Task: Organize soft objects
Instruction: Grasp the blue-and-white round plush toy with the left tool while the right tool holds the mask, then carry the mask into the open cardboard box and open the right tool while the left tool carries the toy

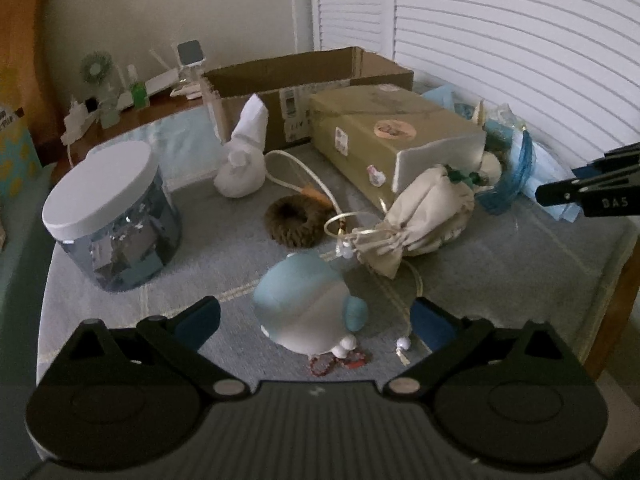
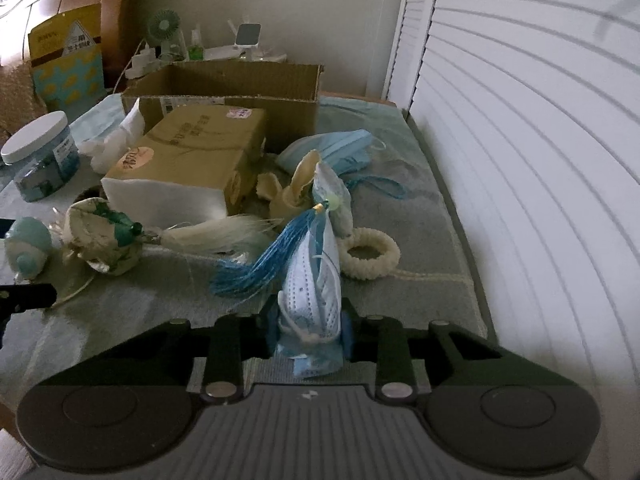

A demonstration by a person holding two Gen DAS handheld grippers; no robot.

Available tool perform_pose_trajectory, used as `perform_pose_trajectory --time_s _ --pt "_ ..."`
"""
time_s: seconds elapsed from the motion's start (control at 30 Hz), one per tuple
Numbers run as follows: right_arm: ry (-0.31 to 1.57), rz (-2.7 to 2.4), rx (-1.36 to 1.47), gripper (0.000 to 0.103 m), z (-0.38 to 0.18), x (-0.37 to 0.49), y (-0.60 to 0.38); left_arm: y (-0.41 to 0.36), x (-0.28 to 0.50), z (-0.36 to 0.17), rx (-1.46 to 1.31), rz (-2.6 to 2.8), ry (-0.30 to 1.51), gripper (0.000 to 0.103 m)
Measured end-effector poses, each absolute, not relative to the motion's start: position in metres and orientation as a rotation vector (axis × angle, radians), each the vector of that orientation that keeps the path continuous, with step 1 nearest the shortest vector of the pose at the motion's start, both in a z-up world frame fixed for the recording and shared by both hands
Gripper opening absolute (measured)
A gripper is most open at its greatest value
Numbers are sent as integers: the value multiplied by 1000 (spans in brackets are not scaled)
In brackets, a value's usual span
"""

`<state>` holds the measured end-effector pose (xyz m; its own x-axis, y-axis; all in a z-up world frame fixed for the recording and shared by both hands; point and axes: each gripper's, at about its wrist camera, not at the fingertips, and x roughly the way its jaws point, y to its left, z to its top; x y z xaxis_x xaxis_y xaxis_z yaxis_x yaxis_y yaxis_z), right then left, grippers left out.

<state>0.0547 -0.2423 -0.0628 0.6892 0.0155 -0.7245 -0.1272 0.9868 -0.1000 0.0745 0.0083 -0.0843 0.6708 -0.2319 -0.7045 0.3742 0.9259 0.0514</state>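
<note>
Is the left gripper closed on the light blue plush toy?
No: the left gripper stands open, its blue pads apart from the light blue plush toy between them.

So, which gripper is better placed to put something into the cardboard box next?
Probably the right gripper: it is shut on a white-blue face mask. The left gripper is open, holding nothing.

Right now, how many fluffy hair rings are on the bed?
2. A brown one lies in the middle, and a cream one lies nearer the window blinds. More may hide under the clutter.
</note>
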Motion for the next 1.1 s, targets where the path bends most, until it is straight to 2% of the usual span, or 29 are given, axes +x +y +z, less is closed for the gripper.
perform_pose_trajectory --time_s 0.17,0.4,0.47,0.57,0.6,1.1 --pt "822 78 -145 31 -58 40 -247 6 73 -81 227 -386 750 94" --pt "835 81 -123 31 -55 22 -253 6 77 -83 243 -413 764 80" --pt "833 84 -122 31 -53 20 -252 7 79 -82 241 -416 762 79" --pt "828 89 -124 31 -51 19 -250 12 81 -82 232 -405 766 65" --pt "828 91 -122 31 -50 19 -250 13 82 -82 225 -403 774 55" --pt "779 124 -152 28 -20 -5 -241 16 59 -56 242 -452 755 53"
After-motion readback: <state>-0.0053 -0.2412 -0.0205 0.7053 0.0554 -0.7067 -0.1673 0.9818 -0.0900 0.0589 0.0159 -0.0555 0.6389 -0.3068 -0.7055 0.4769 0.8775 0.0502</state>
